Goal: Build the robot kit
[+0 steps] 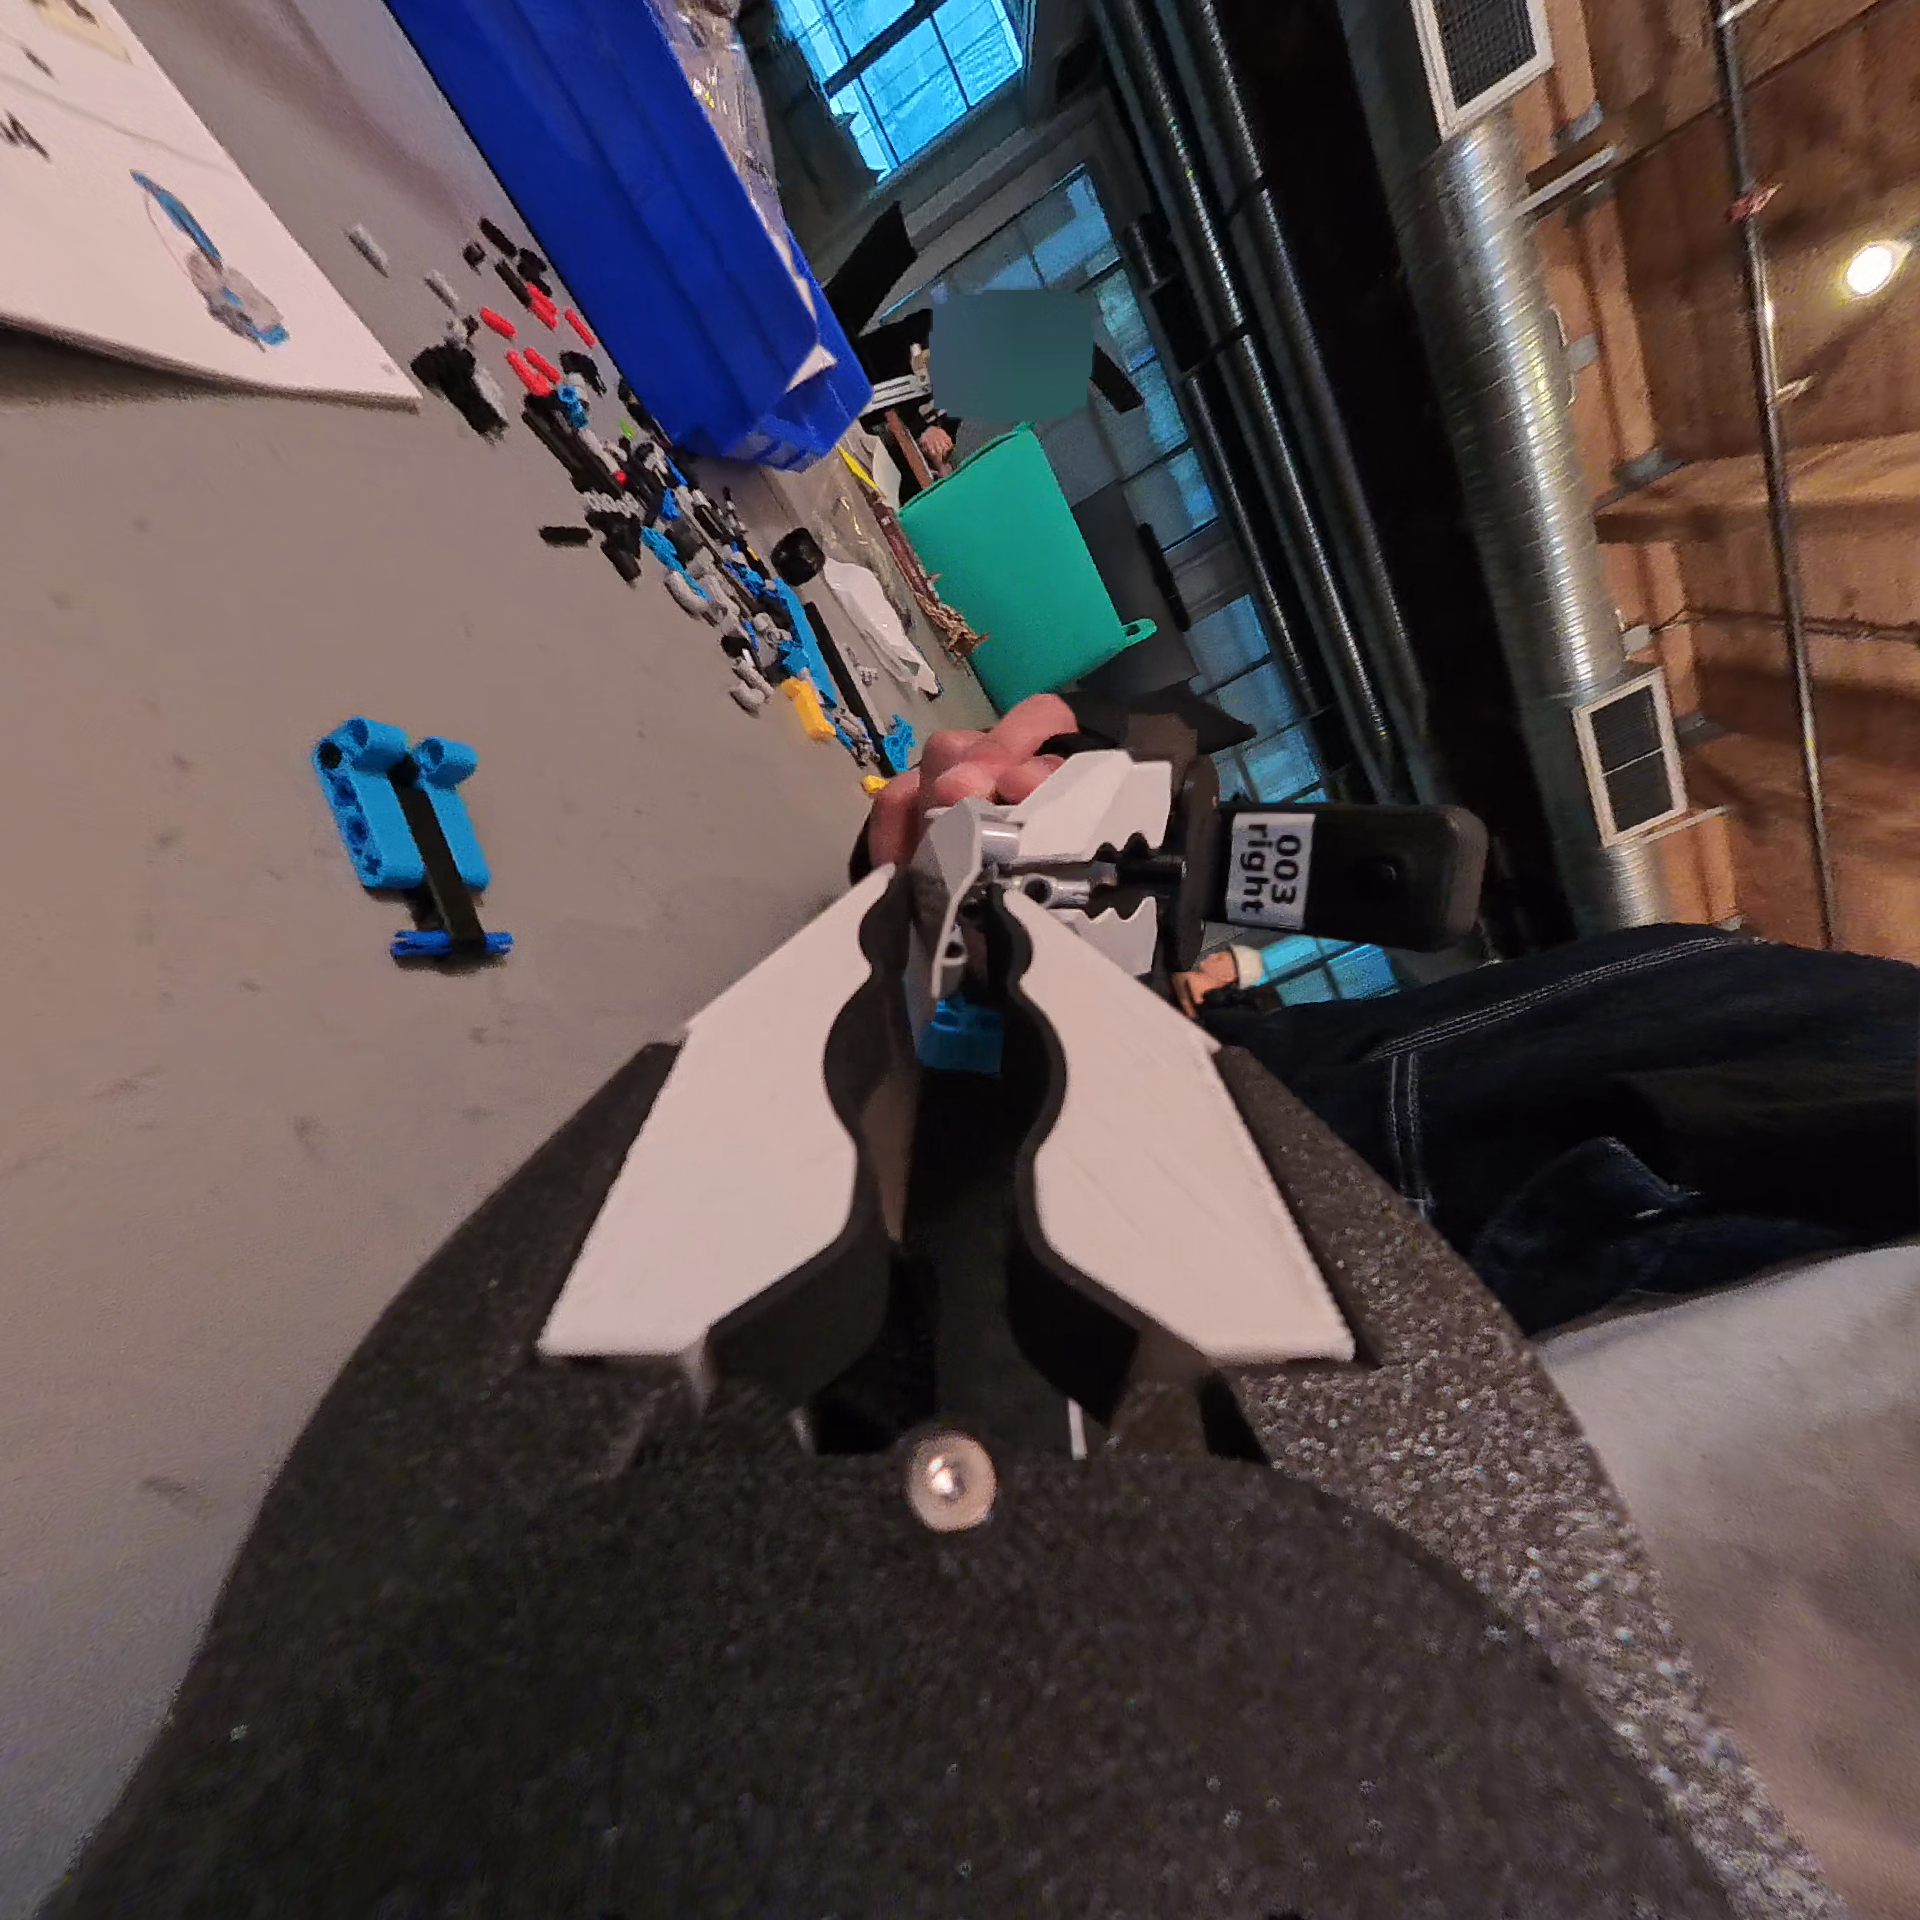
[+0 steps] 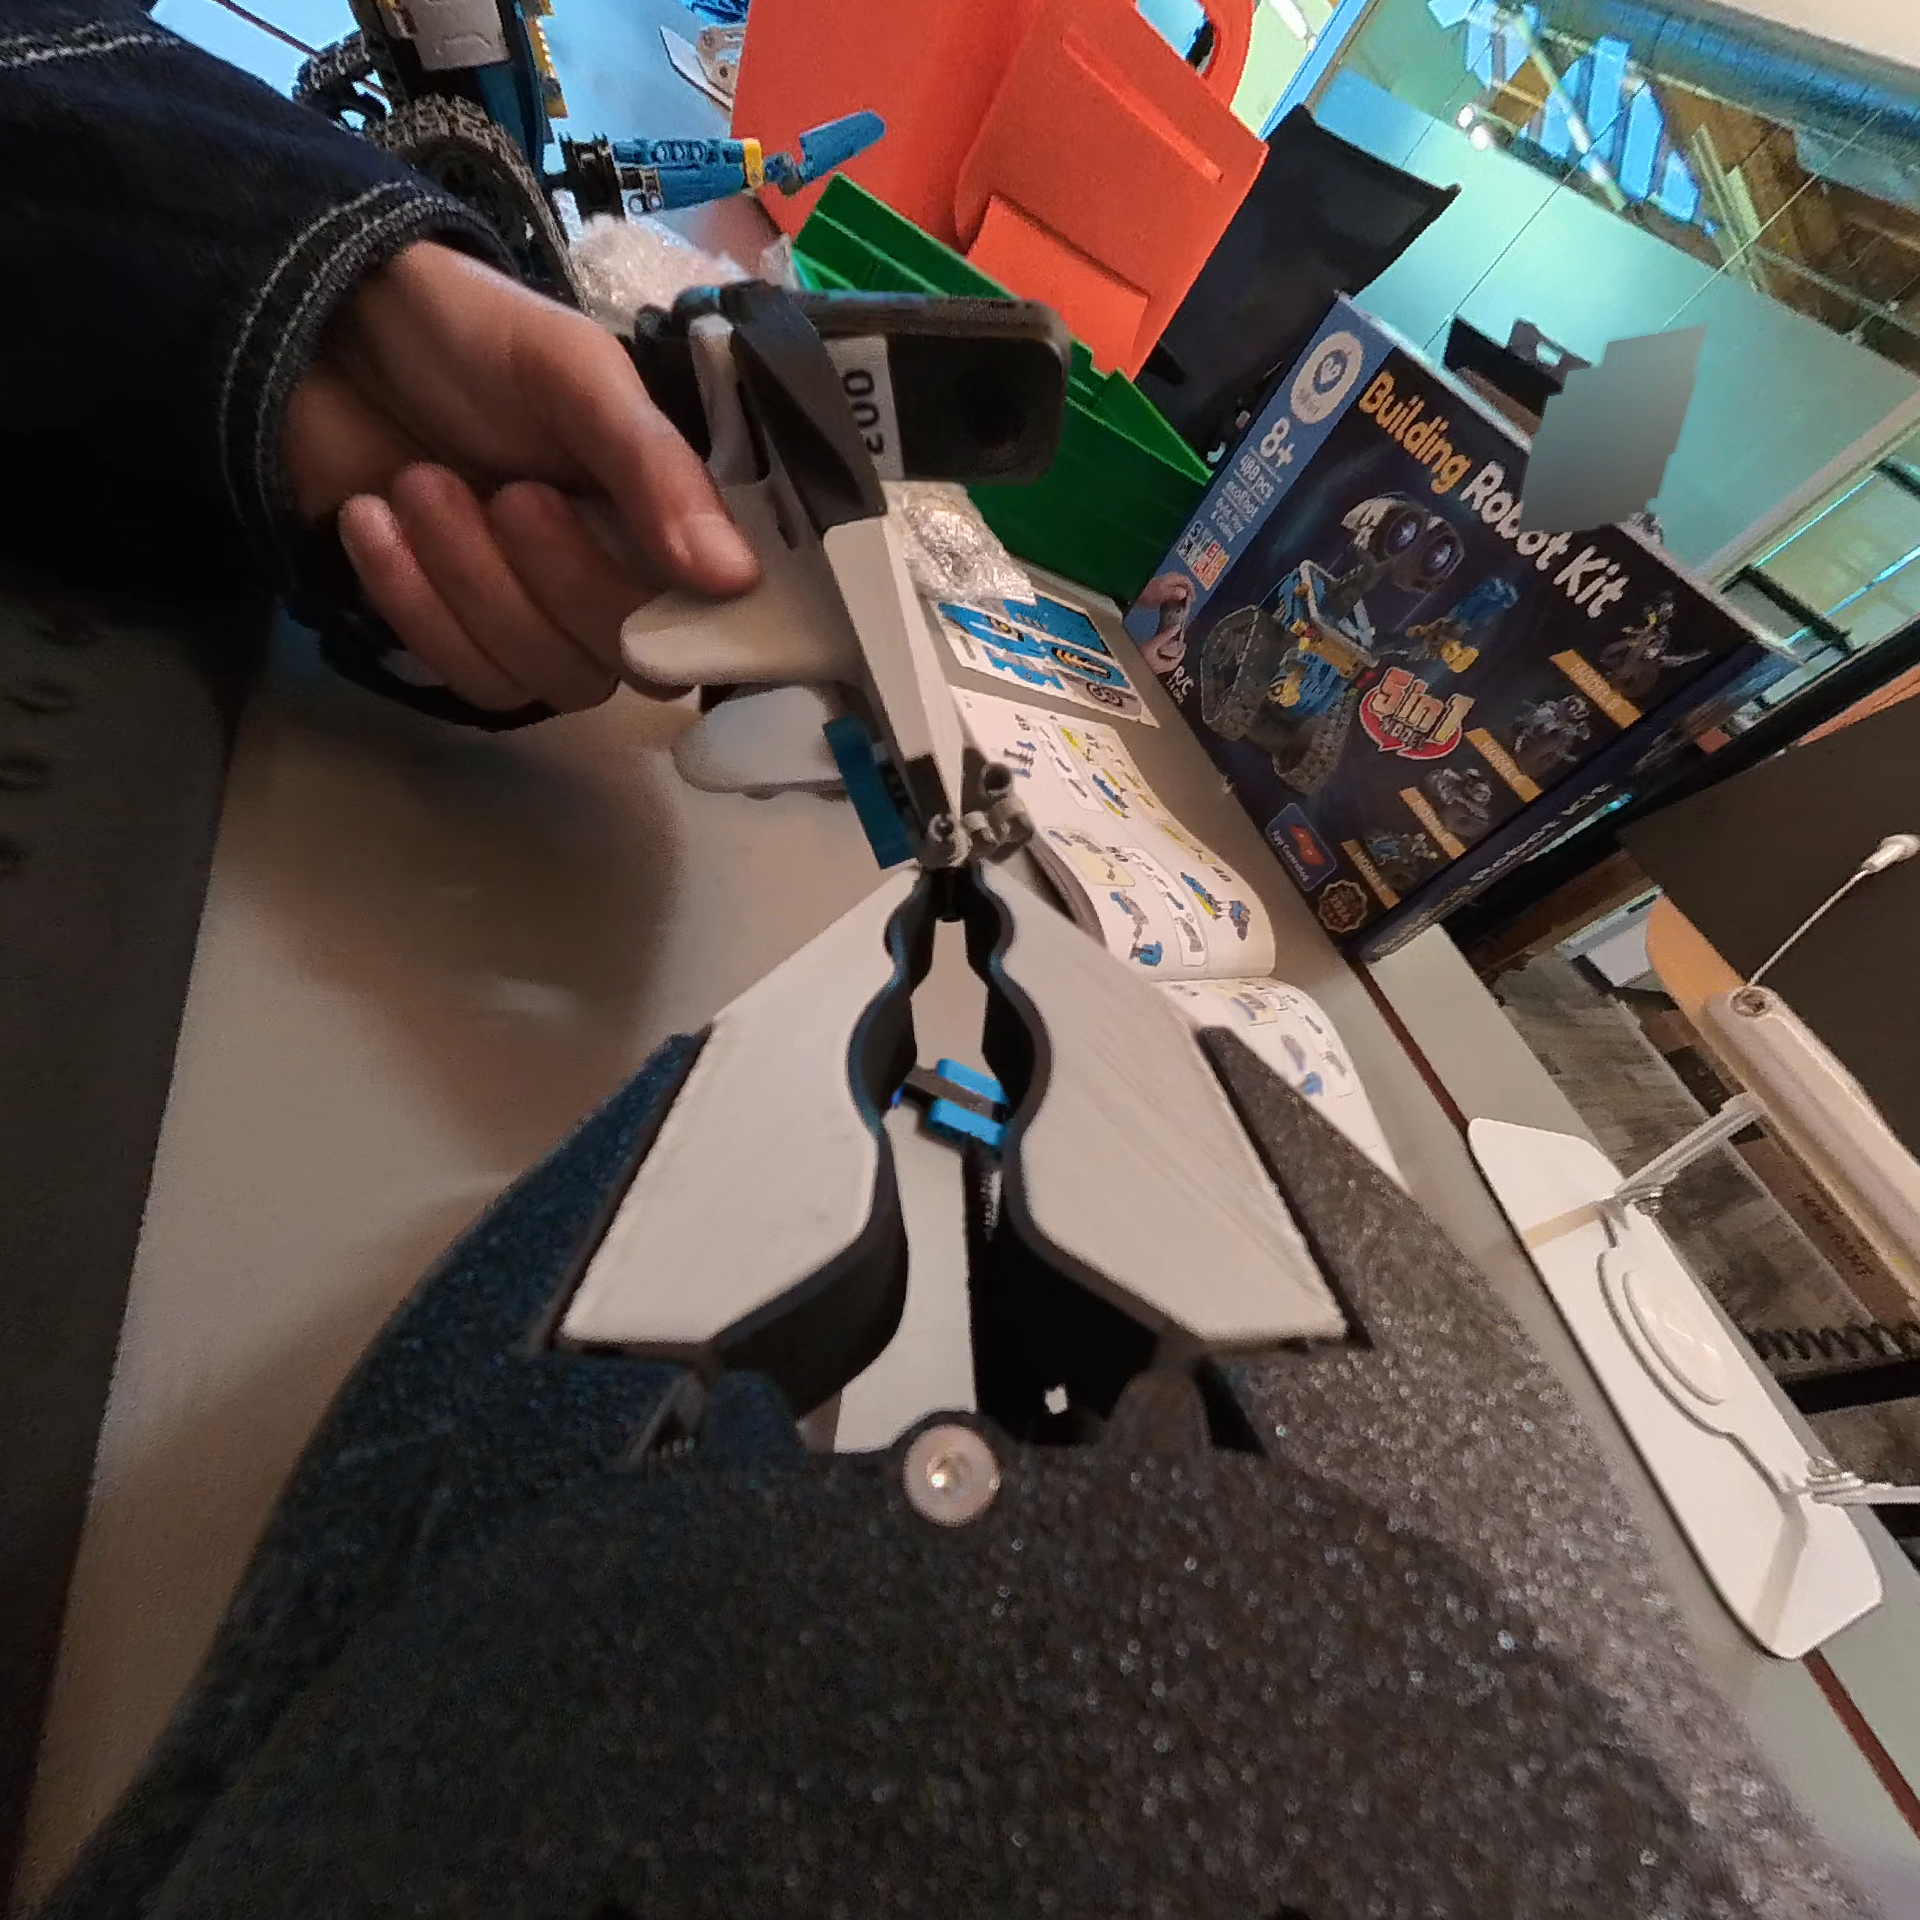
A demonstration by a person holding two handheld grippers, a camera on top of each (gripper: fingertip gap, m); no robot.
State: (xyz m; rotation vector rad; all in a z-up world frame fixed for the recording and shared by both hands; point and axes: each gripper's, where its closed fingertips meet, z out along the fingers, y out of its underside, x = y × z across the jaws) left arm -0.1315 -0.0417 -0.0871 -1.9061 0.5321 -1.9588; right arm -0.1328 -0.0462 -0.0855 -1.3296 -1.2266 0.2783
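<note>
In the left wrist view my left gripper (image 1: 948,902) is shut on a small build: a light grey curved panel (image 1: 951,883) with a blue brick (image 1: 961,1041) below it. My right gripper (image 1: 1081,871) faces it tip to tip, holding a grey and black connector piece (image 1: 1070,878) against the panel. In the right wrist view my right gripper (image 2: 951,885) is shut on that connector piece (image 2: 977,821). The left gripper (image 2: 894,748), held in a hand (image 2: 499,499), meets it with the blue brick (image 2: 871,800). Both are held above the grey table (image 1: 208,1091).
A blue and black sub-assembly (image 1: 400,821) lies on the table, with several loose bricks (image 1: 644,499) beside a blue bin (image 1: 644,208) and a green container (image 1: 1018,561). An open instruction booklet (image 2: 1132,831), a kit box (image 2: 1434,665), green (image 2: 1039,436) and orange bins (image 2: 997,177) stand nearby.
</note>
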